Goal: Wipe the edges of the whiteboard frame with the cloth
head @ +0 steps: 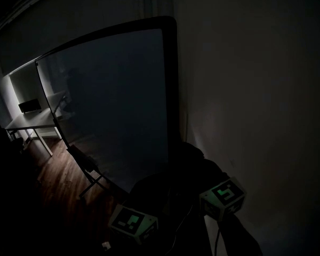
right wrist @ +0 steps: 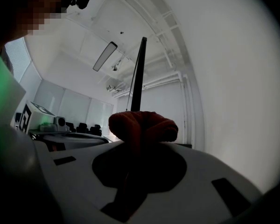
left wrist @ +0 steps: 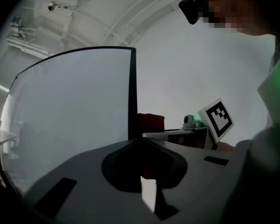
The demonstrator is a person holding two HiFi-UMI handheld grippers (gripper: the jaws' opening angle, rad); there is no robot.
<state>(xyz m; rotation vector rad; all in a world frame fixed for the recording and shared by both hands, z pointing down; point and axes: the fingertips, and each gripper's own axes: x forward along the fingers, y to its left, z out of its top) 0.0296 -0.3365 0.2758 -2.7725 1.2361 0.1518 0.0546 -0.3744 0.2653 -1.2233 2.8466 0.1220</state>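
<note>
Locating the cloth first: where does it lie, and what holds it? (Reader)

The red cloth (right wrist: pixel 142 127) is bunched between the jaws of the right hand-held gripper (right wrist: pixel 139 146), which are closed on it. It sits low on the whiteboard (head: pixel 112 100), at the right-hand upright of the black frame (head: pixel 172 89). In the right gripper view the upright rises directly behind the cloth, but contact cannot be confirmed. (Legend)

And the other tool? (Reader)

The left hand-held gripper (left wrist: pixel 140 141) has its jaws together with nothing between them. It is held just beside the right one, pointed at the same upright, and the cloth shows beyond its tips. (Legend)

Which step is this? (Reader)

Judged from the pose, it is the start of a pass along the right vertical edge, with the top and left edges yet to be done. (Legend)

What does the next move call for? (Reader)

Probably pressing the cloth onto the frame's edge and drawing it upward along the upright. The grip must stay firm so the cloth does not slip out. The head view is very dim, so alignment is best checked from the gripper views. (Legend)
</note>
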